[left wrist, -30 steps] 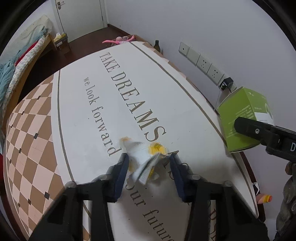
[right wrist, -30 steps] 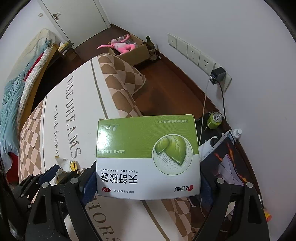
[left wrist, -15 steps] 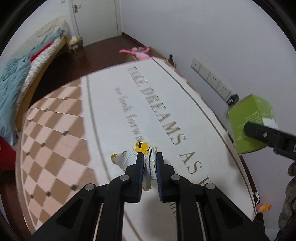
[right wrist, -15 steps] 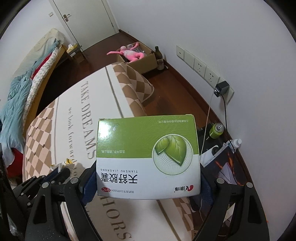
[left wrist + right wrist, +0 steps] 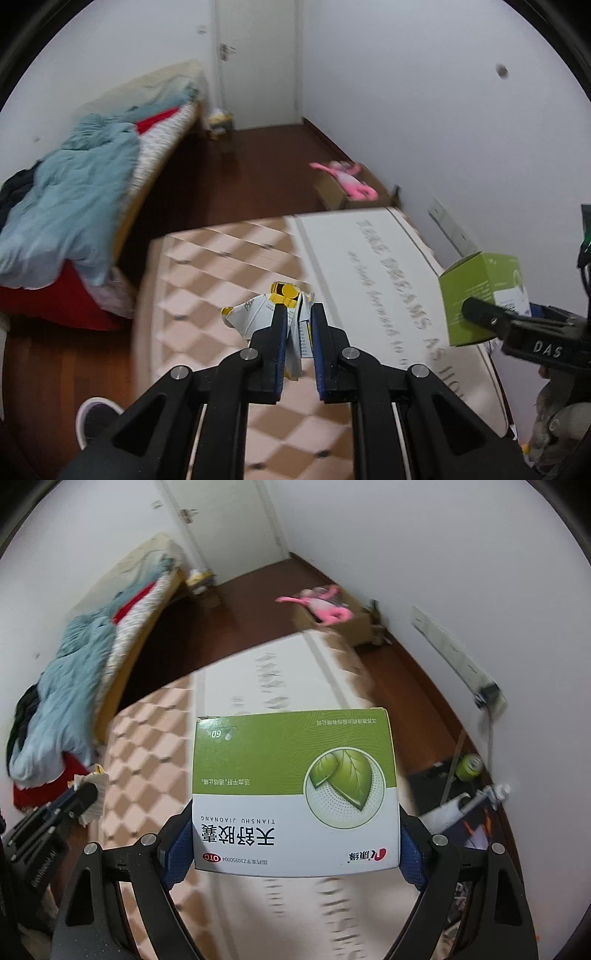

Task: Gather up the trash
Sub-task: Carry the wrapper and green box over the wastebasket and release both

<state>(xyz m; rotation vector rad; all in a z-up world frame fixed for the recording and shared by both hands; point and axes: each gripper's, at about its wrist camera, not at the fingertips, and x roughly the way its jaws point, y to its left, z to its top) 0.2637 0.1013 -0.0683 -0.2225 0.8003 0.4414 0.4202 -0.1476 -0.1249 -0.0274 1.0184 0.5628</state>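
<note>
My left gripper (image 5: 297,314) is shut on a crumpled white and yellow wrapper (image 5: 258,314), held in the air above the checkered part of the table cloth (image 5: 221,295). The same wrapper (image 5: 92,786) shows at the left of the right wrist view, in the left gripper's tips. My right gripper (image 5: 295,834) is shut on a green and white medicine box (image 5: 295,786), its blue pads pressing both sides. That box (image 5: 480,295) appears at the right of the left wrist view, off the table.
A bed (image 5: 74,192) with blue bedding stands at the left. A cardboard box with a pink toy (image 5: 347,184) sits on the floor beyond the table. Wall sockets (image 5: 454,657), a green can (image 5: 469,766) and a white door (image 5: 258,62) are also around. A shoe (image 5: 96,417) shows below left.
The left gripper closed on the wrapper and lifted it off the table, swinging left. The right gripper rose with the box still in its grip.
</note>
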